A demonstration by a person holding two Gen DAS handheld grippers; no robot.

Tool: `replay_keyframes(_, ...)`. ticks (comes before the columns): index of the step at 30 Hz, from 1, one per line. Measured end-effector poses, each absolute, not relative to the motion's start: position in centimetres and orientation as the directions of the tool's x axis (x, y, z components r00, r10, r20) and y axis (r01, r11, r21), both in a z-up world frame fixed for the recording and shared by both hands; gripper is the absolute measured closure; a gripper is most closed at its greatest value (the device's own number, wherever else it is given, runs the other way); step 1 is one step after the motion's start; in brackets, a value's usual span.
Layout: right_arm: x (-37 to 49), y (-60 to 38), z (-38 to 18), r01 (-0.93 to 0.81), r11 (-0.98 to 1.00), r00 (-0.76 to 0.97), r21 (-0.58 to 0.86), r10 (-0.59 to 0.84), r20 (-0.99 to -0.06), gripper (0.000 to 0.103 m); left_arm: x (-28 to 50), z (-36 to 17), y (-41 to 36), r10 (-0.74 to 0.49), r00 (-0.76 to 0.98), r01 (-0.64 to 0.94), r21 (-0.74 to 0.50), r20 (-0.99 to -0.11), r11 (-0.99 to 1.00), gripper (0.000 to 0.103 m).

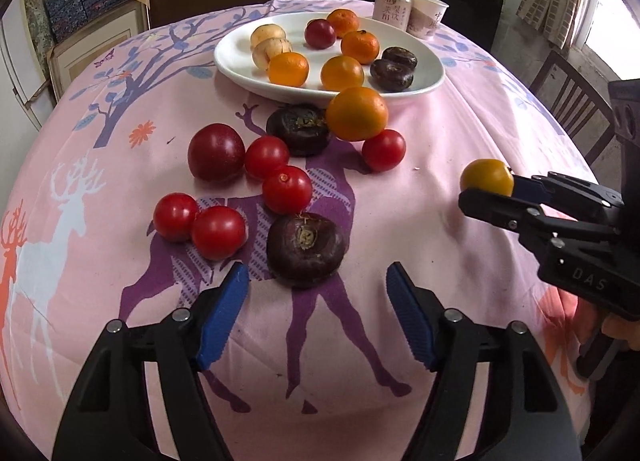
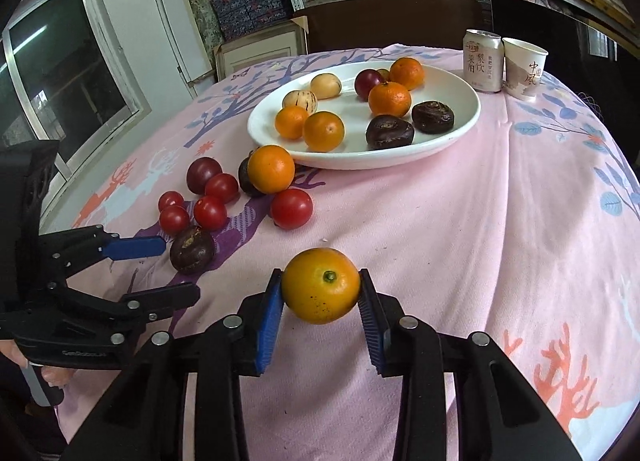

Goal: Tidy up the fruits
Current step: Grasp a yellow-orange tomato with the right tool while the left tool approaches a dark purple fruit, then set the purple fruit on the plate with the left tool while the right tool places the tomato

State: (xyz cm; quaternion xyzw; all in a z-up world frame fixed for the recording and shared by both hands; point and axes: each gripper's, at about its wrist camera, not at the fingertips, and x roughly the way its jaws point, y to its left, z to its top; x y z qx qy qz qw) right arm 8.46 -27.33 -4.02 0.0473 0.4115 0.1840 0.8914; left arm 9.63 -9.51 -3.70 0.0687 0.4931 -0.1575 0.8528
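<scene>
Two grippers: both are being held low over the pink cloth (image 2: 460,229), one in each wrist view.
Right gripper (image 2: 321,301): a small orange (image 2: 321,286) is being gripped between its blue pads (image 2: 269,317), one pad pressing on each side of the fruit.
Small orange: it is being carried at the fingertips, with the green stem end facing the camera; in the left wrist view the same orange (image 1: 487,177) is being seen at the tip of the right gripper (image 1: 490,191), well to the right of the left jaws.
Left gripper (image 1: 316,301): its jaws are being kept partly apart, with nothing between the pads; only cloth is being seen in the gap.
Dark fruit (image 1: 307,249): it is lying just ahead of the left fingertips, slightly left of the gap's middle, not touched by either pad.
Tomatoes (image 1: 218,232): several are lying ahead and left of the left jaws, near the dark fruit.
Big orange (image 1: 357,114): it is lying farther ahead of the left jaws, beside a second dark fruit (image 1: 299,128), close to the plate's rim.
Plate (image 2: 460,129): it is being seen well ahead of the right jaws, holding oranges, dark fruits, pale fruits and a red one.
Can (image 2: 483,61) and cup (image 2: 524,69): both are standing beyond the plate, side by side.
</scene>
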Motion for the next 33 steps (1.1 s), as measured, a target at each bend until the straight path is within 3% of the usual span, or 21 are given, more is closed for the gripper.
replay_keyframes(2, 8.4, -27.5, -4.0, -0.291, 0.925, 0.592, 0.243, 0.374, -0.714, 0.066, 10.3, -4.2, -9.9, -0.194, 0.446, 0.323, -0.046, -0.874, 0.945, 0.045)
replay_keyframes(6, 8.6, -27.6, -4.2, -0.277, 0.93, 0.588, 0.242, 0.363, -0.723, 0.066, 10.8, -4.5, -10.7, -0.151, 0.483, 0.327, 0.018, -0.863, 0.945, 0.049)
replay_keyframes(8, 8.5, -27.6, -4.2, -0.277, 0.929, 0.588, 0.245, 0.366, -0.722, 0.066, 10.9, -4.4, -10.5, -0.154, 0.493, 0.322, 0.016, -0.857, 0.946, 0.062)
replay_keyframes(16, 8.6, -27.7, -4.3, -0.254, 0.94, 0.593, 0.229, 0.338, -0.731, 0.066, 9.3, -3.0, -9.8, -0.16, 0.507, 0.381, 0.053, -0.847, 0.923, 0.063)
replay_keyframes(22, 8.0, -28.2, -2.4, -0.223, 0.954, 0.651, 0.201, 0.299, -0.698, 0.066, 9.5, 1.0, -8.5, -0.206, 0.582, 0.373, 0.033, -0.787, 0.927, 0.063)
replay_keyframes(31, 10.9, -29.4, 1.4, -0.158, 0.974, 0.733, 0.16, 0.224, -0.642, 0.066, 15.8, 3.3, -8.3, -0.236, 0.636, 0.288, -0.057, -0.735, 0.956, 0.063)
replay_keyframes(33, 12.8, -29.6, 1.2, -0.136, 0.977, 0.734, 0.166, 0.212, -0.645, 0.066, 17.9, 2.3, -8.3, -0.218, 0.615, 0.237, -0.086, -0.758, 0.968, 0.063)
